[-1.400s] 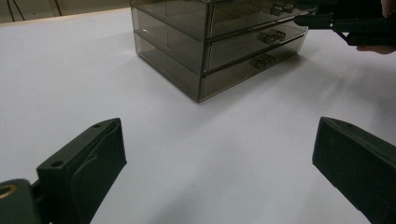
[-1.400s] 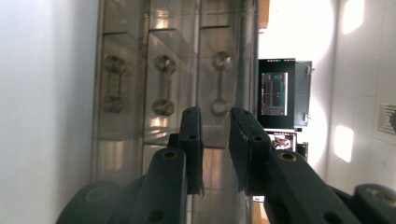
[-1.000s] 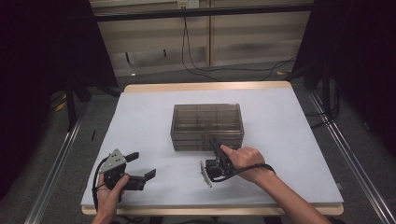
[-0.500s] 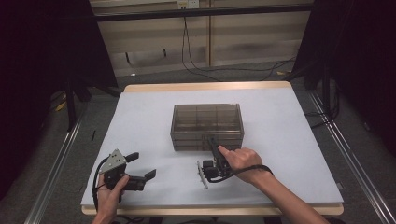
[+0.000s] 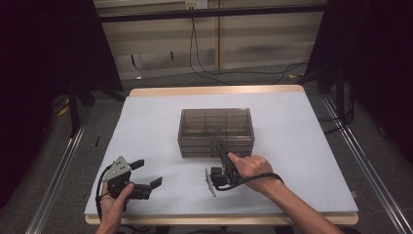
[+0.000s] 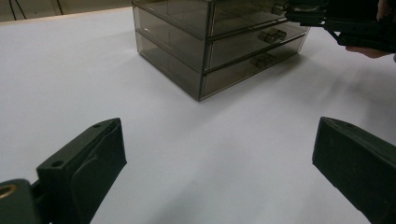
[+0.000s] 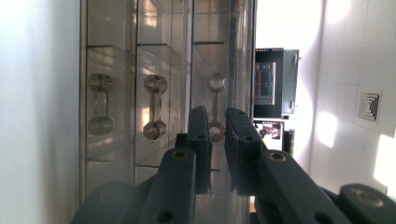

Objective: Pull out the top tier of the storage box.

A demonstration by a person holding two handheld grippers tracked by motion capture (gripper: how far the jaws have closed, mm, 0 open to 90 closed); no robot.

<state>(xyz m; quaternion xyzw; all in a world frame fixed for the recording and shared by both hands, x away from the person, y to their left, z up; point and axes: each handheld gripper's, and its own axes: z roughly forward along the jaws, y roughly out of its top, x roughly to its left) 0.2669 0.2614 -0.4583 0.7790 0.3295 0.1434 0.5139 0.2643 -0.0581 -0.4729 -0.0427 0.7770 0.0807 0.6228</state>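
While the right gripper (image 7: 217,140), jaws nearly closed, meets the smoky clear-plastic three-drawer box (image 5: 215,131), its top handle (image 7: 215,107) (smooth, likely slippery) suits pinching; left gripper (image 5: 146,174) gapes.

A: Any words, labels or numbers to read here?
B: None. The smoky drawer box (image 5: 216,131) is unmarked, and the lit screens (image 7: 267,77) in the right gripper view are too small and blurred to make out.

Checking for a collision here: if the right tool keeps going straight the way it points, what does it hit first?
Most likely the top drawer handle of the clear drawer box. The right tool is nearly shut and aimed right at that handle, though the remaining gap is hard to judge.
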